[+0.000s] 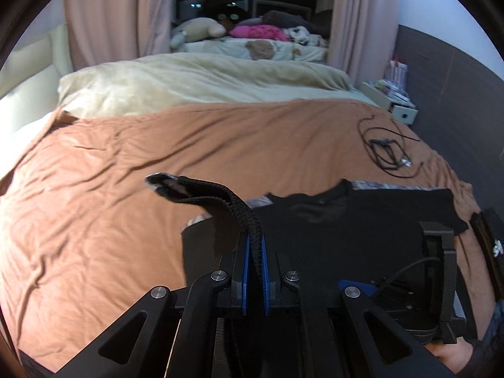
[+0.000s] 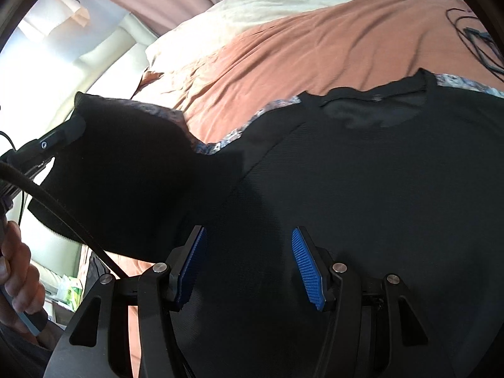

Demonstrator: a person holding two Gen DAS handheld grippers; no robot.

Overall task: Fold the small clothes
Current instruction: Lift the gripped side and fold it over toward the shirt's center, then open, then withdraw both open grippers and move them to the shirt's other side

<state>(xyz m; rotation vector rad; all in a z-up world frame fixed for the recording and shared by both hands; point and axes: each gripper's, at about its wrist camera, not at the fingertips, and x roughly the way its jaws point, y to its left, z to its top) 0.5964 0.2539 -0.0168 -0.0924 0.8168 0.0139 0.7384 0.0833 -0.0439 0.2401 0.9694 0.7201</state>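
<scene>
Black T-shirt [image 2: 362, 173] lies spread on the orange bedspread [image 1: 126, 173], right under and ahead of both claws. Nearest, the right gripper [image 2: 249, 264] hangs over the shirt's body with its blue pads [image 2: 307, 271] apart and nothing between them; the cloth sits below the fingers, not clamped. To its left, the left gripper [image 1: 255, 252] has its blue pads pressed together on a ribbed edge of the shirt, probably a sleeve hem, which rises from the jaws and arches up and to the left, lifted clear of the bed. Beyond the claws the shirt's neckline [image 2: 371, 97] faces away, with a patterned grey edge showing under it. Farther on, a tangle of black cable [image 1: 387, 148] rests on the bedspread to the right, well apart from the shirt, and a cream blanket [image 1: 195, 82] lies across the far end.
</scene>
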